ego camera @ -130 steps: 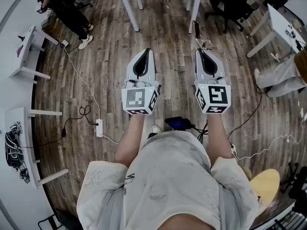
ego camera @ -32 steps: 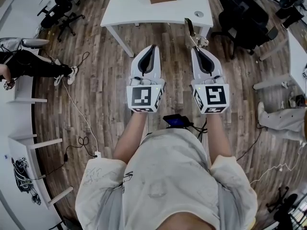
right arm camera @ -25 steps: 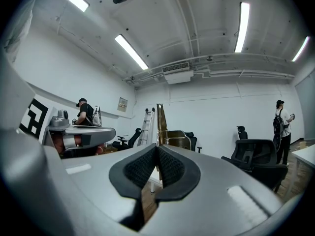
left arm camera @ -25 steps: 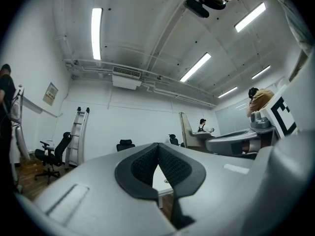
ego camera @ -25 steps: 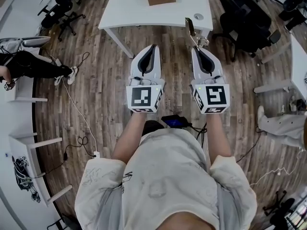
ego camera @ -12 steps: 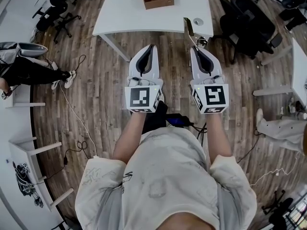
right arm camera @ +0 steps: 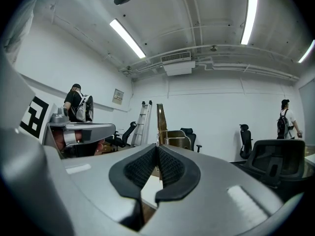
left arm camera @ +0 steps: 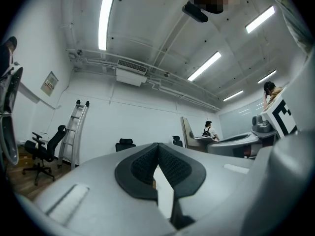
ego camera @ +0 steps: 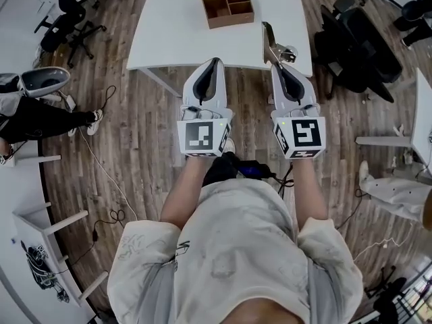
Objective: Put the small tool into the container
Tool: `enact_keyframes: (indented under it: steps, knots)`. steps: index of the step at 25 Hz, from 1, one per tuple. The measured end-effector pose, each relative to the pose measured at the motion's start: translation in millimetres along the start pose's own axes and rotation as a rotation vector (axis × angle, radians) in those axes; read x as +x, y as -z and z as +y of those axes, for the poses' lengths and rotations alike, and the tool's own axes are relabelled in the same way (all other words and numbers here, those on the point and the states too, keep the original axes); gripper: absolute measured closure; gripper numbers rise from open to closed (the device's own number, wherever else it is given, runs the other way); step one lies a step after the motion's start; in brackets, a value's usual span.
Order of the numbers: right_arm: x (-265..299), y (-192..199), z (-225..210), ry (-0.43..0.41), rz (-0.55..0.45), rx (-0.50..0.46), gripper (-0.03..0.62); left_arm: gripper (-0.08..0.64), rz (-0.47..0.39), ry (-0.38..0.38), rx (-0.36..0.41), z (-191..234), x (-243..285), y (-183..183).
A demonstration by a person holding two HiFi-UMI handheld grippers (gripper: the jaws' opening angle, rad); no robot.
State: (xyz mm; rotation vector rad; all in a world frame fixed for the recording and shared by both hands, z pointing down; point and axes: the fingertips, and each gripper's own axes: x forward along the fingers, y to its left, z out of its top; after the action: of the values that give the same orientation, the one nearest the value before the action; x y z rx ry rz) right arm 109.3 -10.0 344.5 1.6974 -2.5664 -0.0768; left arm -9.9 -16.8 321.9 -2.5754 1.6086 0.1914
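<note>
**Head view:** the right tool [ego camera: 278, 66] clamps the metal clip [ego camera: 268, 39], which points ahead over the desk [ego camera: 169, 32] edge, presumably for carrying to the wooden container [ego camera: 226, 5] at upper centre. The left tool [ego camera: 212, 63] idles. Desk and container now sit lower in frame, nearer.

**Left gripper view:** the left tool [left arm camera: 157, 146] is closed with nothing in it.

**Right gripper view:** the right tool [right arm camera: 157, 147] is closed on the clip [right arm camera: 160, 124], which stands upright.

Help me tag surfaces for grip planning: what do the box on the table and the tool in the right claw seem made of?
The box looks like wood: matte brown, thin dividers. The tool in the right claw is probably metal: glossy, its flat blade reflecting with a yellowish tint, a small coil spring seemingly at its base.
</note>
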Motion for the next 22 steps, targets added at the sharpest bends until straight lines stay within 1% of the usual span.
enact_keyframes:
  steps: [5, 8, 11, 16, 22]
  knots:
    - [103.3, -1.1, 3.5, -0.011, 0.015, -0.008, 0.584, 0.561, 0.014, -0.015, -0.009, 79.3, 64.6, 12.6]
    - [149.6, -3.1, 7.0, -0.012, 0.015, -0.01, 0.584, 0.561, 0.008, -0.02, -0.019, 118.0, 92.3, 21.9]
    - [184.3, -12.4, 10.8, -0.008, 0.01, -0.016, 0.584, 0.561, 0.001, -0.018, -0.028, 147.9, 114.1, 20.2]
    - [218.6, -25.5, 8.0, 0.001, 0.006, -0.037, 0.584, 0.561, -0.011, -0.005, -0.048, 174.4, 143.4, 16.5]
    - [252.7, -18.4, -4.0, 0.002, 0.011, -0.04, 0.584, 0.561, -0.013, 0.006, -0.051, 189.2, 172.5, 26.7]
